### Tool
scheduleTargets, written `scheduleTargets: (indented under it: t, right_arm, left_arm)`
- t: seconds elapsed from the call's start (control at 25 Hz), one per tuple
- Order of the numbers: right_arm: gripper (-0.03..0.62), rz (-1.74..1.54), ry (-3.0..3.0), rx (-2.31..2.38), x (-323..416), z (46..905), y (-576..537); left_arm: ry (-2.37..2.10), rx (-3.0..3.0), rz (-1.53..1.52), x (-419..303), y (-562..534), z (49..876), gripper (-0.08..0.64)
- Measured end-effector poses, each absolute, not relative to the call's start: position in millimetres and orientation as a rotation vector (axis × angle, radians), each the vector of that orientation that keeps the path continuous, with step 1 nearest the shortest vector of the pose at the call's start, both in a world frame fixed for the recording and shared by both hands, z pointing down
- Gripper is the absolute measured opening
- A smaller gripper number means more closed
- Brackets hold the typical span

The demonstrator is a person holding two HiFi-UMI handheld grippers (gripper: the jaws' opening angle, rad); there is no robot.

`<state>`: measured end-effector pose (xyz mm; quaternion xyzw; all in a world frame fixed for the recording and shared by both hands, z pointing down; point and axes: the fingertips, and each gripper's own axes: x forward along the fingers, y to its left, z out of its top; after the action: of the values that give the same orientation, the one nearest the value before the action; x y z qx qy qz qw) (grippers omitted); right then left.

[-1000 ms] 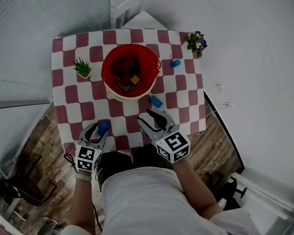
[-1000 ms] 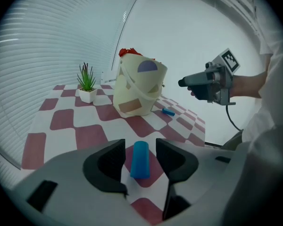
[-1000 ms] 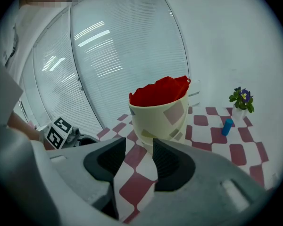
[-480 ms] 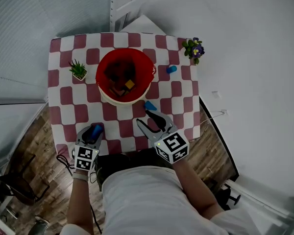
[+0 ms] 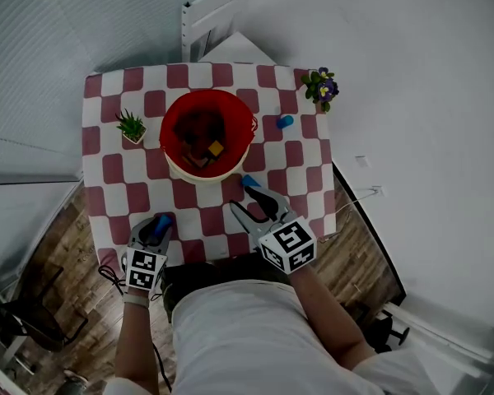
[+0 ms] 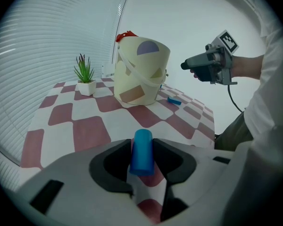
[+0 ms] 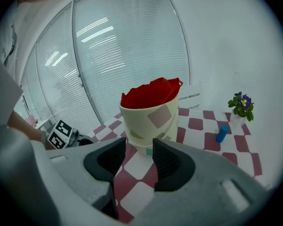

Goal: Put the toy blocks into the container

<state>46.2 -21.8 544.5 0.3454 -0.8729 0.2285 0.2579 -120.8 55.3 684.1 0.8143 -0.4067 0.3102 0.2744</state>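
The left gripper [image 5: 155, 234] hangs over the near left corner of the checked table [image 5: 115, 179], its jaws closed narrowly on an upright blue cylinder block [image 6: 142, 150], which stands clamped between them and clear of the cloth. The right gripper [image 7: 139, 150] is over the near edge, right of centre. Its jaws stand wide apart with nothing between them and point toward the bucket [image 5: 207, 135]. This cream bucket with a red lining stands in the middle of the table, toward the far side, and a yellow block [image 5: 216, 148] shows among darker pieces inside. A flat blue block [image 5: 249, 180] lies on the cloth just beyond the right gripper's tips, near the bucket's near right side. A second blue cylinder [image 5: 285, 122] stands to the right of the bucket. A small green plant [image 5: 132, 127] sits to the bucket's left, and a purple-flowered plant [image 5: 321, 85] is at the far right corner.
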Motion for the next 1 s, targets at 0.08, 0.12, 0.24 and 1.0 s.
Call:
scheduleTargets:
  t: [0.08, 0.12, 0.24, 1.0]
  right_arm:
    - [0.184, 0.624, -2.366, 0.947, 46, 543, -22]
    - [0.183, 0.628, -2.365, 0.954, 45, 542, -22]
    - [0.184, 0.636, -2.365, 0.978, 44, 538, -23]
    - [0.183, 0.706, -2.372, 1.183, 41, 518, -10]
  left_arm:
    - [-1.097, 2.200, 0.829, -124, 52, 678, 0.141]
    - [-1.097, 2.206, 0.830, -126, 50, 674, 0.141]
    - [-1.095, 2.219, 0.825, -132, 44, 661, 0.141]
    - [-1.096, 2.473, 0.736, -120, 10, 538, 0.141]
